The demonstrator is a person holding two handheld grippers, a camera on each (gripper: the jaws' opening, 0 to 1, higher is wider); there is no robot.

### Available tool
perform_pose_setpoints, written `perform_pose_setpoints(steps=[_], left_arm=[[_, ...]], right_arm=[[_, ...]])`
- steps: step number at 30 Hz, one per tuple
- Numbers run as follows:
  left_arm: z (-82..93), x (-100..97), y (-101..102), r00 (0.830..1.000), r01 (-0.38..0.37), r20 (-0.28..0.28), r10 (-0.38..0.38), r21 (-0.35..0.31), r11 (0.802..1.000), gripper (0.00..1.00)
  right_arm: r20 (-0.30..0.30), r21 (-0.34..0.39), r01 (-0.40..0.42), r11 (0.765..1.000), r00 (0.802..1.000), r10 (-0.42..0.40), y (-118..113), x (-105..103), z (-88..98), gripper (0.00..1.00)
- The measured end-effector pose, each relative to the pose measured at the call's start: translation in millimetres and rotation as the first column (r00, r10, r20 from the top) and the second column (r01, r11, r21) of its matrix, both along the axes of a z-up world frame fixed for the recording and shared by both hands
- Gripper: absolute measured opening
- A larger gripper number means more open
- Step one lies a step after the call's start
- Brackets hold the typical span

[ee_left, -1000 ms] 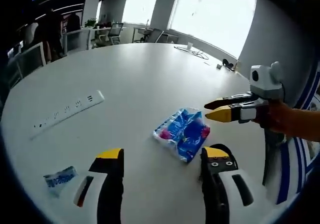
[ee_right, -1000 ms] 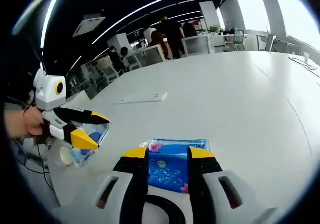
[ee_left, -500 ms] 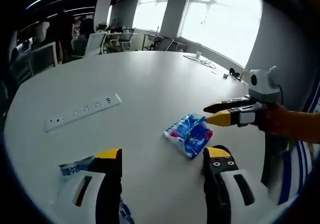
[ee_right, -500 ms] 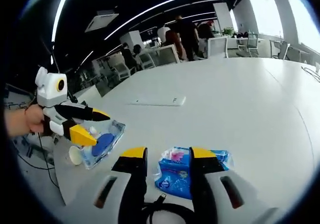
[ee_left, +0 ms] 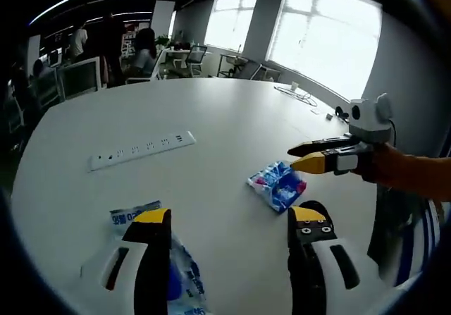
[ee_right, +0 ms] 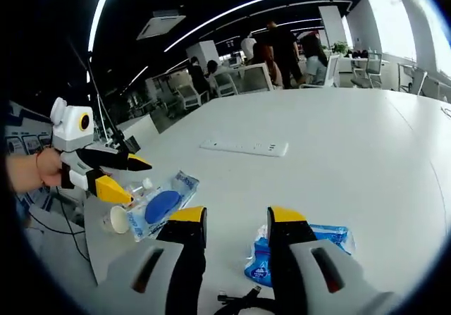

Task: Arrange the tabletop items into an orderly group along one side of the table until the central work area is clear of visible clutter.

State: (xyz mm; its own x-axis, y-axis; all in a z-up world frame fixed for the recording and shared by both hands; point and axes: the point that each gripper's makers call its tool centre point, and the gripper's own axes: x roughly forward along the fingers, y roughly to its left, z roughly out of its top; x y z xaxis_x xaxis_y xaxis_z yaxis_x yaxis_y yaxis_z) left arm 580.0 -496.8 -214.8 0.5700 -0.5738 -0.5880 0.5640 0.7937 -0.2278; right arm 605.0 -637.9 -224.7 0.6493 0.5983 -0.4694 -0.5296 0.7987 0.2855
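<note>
**Blue packet lies nearer my right gripper**

Since the next tidy-up move turns on who reaches what, I start with the blue packet [ee_left: 277,185]: in the left gripper view it sits on the white table [ee_left: 211,118] at about one o'clock from my left gripper [ee_left: 229,220], and the right gripper [ee_left: 304,157] hangs just beside its far corner, tips not touching it. In the right gripper view the same blue packet [ee_right: 331,239] peeks out at three o'clock from the right gripper [ee_right: 237,218], partly behind the right-hand jaw. I judge the right hand nearer, with the packet's long axis running roughly across its line of reach.

The left gripper's jaws stand wide apart with nothing between the tips; the right gripper's jaws are parted too, and empty. Seen from the right, the left gripper [ee_right: 121,180] hovers at nine o'clock, just above a clear pouch [ee_right: 163,204] holding a round blue piece.

The packet is soft, crinkled, glossy film with pink print, so it should slide or pinch easily. The clear pouch [ee_left: 176,280] looks limp and shiny. A long white power strip [ee_left: 141,150], hard and flat, lies at eleven o'clock, well apart from both.
</note>
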Motion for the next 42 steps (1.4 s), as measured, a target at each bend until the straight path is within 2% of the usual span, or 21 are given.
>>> perform_pose_setpoints(steps=[9,18,26,32,36,42], left_arm=[[9.2,-9.9,31.2,0.998,-0.062,0.011,0.063,-0.009,0.998,0.68],[11.1,-21.3,67.3,0.989,-0.149,0.006,0.149,-0.019,0.989,0.67],[9.9,-33.4,94.2,0.976,-0.218,0.001,0.218,-0.022,0.976,0.67],[9.8,-41.0,109.5,0.964,-0.264,-0.002,0.264,-0.034,0.964,0.67],[8.7,-43.8,118.2,0.958,-0.286,-0.005,0.286,-0.04,0.957,0.67],[7.3,-48.2,132.2,0.948,-0.318,-0.007,0.318,-0.046,0.947,0.67]], right_arm=[[0.002,-0.011,-0.085,0.996,0.996,0.085,27.9,-1.0,4.2,0.32],[-0.004,-0.034,-0.203,0.979,0.979,0.203,72.8,4.8,5.2,0.32],[-0.013,-0.065,-0.314,0.947,0.949,0.314,108.6,12.2,2.6,0.32],[-0.016,-0.106,-0.399,0.911,0.917,0.4,135.4,21.0,-1.2,0.32],[-0.023,-0.112,-0.43,0.896,0.902,0.431,149.6,26.1,-4.3,0.32],[-0.048,-0.139,-0.498,0.856,0.867,0.496,172.3,32.1,-15.0,0.32]])
